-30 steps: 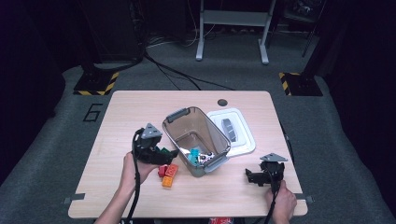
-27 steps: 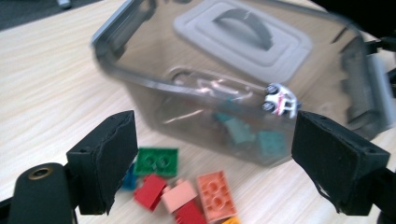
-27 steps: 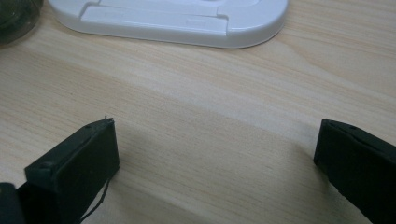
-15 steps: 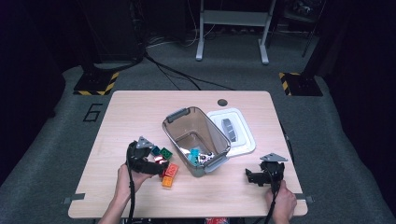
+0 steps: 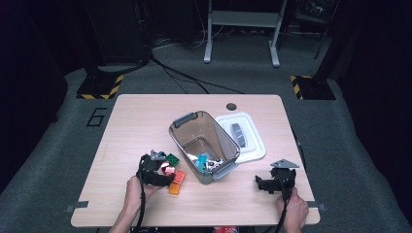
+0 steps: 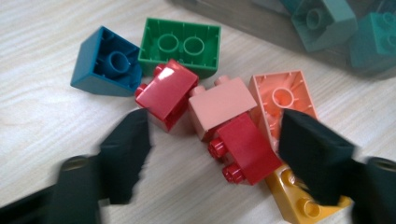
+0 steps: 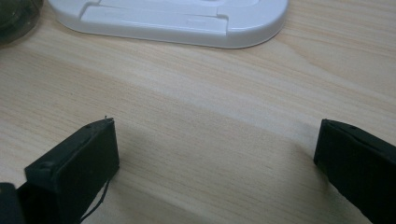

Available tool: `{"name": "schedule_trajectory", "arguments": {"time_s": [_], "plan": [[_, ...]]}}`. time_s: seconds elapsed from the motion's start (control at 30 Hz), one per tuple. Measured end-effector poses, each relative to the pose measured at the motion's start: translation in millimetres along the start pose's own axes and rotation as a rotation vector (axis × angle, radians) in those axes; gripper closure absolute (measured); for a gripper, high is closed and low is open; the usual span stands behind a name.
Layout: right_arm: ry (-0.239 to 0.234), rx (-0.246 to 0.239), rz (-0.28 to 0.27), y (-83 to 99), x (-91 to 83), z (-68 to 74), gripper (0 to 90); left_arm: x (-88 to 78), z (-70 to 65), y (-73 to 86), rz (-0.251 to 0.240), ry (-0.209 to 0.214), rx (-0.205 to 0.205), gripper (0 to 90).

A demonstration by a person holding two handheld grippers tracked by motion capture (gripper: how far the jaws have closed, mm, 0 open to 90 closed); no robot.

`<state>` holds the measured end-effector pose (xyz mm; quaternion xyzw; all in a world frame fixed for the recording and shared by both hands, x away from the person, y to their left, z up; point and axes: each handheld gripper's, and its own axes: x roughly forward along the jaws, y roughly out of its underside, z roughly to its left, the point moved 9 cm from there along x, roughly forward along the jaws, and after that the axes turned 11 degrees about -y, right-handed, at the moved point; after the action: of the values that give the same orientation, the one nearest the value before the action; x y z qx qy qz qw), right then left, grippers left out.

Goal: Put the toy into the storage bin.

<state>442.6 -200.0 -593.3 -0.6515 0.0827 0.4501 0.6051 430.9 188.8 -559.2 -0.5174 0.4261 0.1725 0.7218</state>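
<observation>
Bin [image 5: 204, 141] & lid [image 5: 243, 138] block mid table [image 5: 131, 121]; left side free.

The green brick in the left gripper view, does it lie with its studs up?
No, the green brick lies upside down, and its hollow underside with two round tubes faces the camera.

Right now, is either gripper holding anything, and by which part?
Nothing held. Left gripper just closing, straddling the red brick without touching; right gripper open over bare table.

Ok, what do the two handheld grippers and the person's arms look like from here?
Both are black handheld units. The left claw and the right claw each carry a grey three-cornered plate on top and trail a black cable back along the forearm. Up close, the jaws are flat, matte black blocks. The forearms are bare, no sleeves in sight.
</observation>
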Motion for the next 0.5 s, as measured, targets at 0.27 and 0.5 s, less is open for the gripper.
{"name": "schedule_trajectory", "arguments": {"time_s": [0.27, 0.5], "plan": [[0.0, 0.0, 0.0, 0.0, 0.0, 0.0, 0.0, -3.4, 1.4, 7.7, 0.014, 0.032, 0.035, 66.6], [0.0, -0.001, 0.0, 0.0, 0.0, 0.0, 0.0, -5.6, 6.9, 10.2, 0.008, 0.03, 0.032, 67.5]]}}
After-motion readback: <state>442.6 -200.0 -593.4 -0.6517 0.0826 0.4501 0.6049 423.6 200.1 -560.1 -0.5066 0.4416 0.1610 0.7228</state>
